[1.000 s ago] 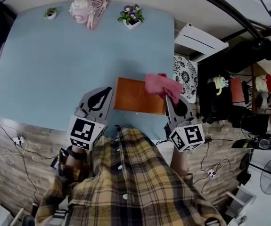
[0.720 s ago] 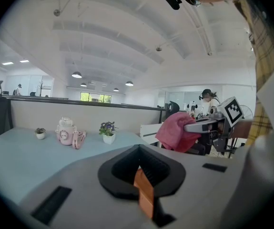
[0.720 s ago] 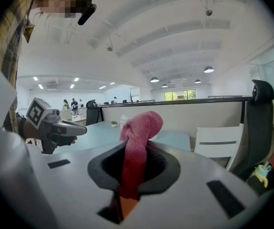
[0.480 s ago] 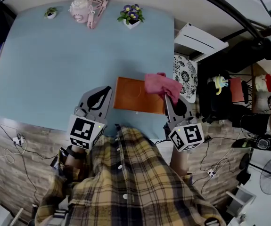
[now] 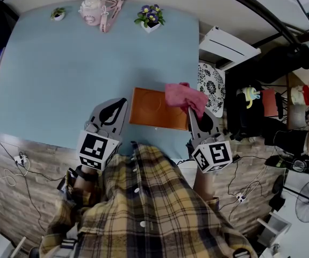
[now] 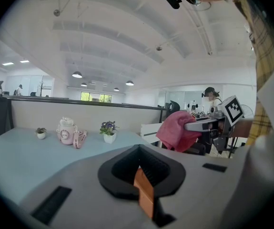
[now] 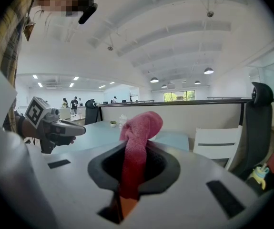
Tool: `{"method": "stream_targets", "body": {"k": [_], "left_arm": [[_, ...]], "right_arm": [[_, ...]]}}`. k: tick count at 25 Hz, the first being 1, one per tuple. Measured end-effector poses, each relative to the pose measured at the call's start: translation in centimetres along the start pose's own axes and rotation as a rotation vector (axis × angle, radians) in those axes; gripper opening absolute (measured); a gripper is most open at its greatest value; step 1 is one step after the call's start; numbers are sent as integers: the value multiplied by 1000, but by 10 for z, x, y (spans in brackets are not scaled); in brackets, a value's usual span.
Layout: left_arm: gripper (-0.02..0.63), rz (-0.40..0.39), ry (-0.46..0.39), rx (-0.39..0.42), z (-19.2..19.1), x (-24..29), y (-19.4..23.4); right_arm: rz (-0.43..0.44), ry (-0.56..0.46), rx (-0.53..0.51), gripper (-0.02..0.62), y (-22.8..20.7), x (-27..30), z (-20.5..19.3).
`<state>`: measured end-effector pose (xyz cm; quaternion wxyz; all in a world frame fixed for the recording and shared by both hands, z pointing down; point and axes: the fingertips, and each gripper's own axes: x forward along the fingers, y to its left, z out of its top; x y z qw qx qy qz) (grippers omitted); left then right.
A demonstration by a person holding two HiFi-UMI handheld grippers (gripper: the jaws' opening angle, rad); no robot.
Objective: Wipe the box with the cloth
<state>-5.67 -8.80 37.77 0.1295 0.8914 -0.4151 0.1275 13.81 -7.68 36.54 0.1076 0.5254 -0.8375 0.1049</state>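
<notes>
Change: nothing is shifting from a second ago. The left gripper [image 5: 123,103], the right gripper [image 5: 193,113], the pink cloth [image 5: 185,97] and the orange box [image 5: 154,109] are all staying where they were.
Right gripper: its jaws are clamping the cloth, which is bunching up above the tips and hanging down through the slot in the right gripper view.
Cloth on box: the cloth is draping over the box's far right corner, apparently touching it, though the steep head view is leaving that unsure.
Left gripper: its jaws are sitting closed with nothing gripped, the tip just beside the box's left edge.
Box: it is lying flat on the light blue table [image 5: 63,74], near the front edge.
Surroundings: a small potted plant [image 5: 58,14], a pink bottle [image 5: 91,9] and a flower pot [image 5: 150,18] are standing along the far edge. A white chair [image 5: 227,46] is standing off to the right.
In the way: the plaid shirt [image 5: 143,208] is covering the table's near edge between the grippers.
</notes>
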Motion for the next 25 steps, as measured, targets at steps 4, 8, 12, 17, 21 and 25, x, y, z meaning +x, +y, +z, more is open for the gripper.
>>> {"method": "stream_targets", "body": {"k": [4,8,12,17,21,25], "left_arm": [[-9,-4,-3,3,0,-1,-1],[-9,-4,-4,3,-1,1,0],[-9,-1,-4,1,1,-1,-1],[-9,1,-5,1,0,-2,0],[-9,-3,-6,2,1,-1,-1],[-9,-6,-8,-3,2,-1,-2]], "right_arm": [[-8,-8,-2,43,-1,-1,1],[-1,-7,-3,43,0,1,0],[-6,-7,-4,43,0,-1,0],[-7,-10,-5,43,0,-1,1],[-6,-9,-6,43,-1,-1,1],[-7,-9,-1,43,-1,-1,1]]}}
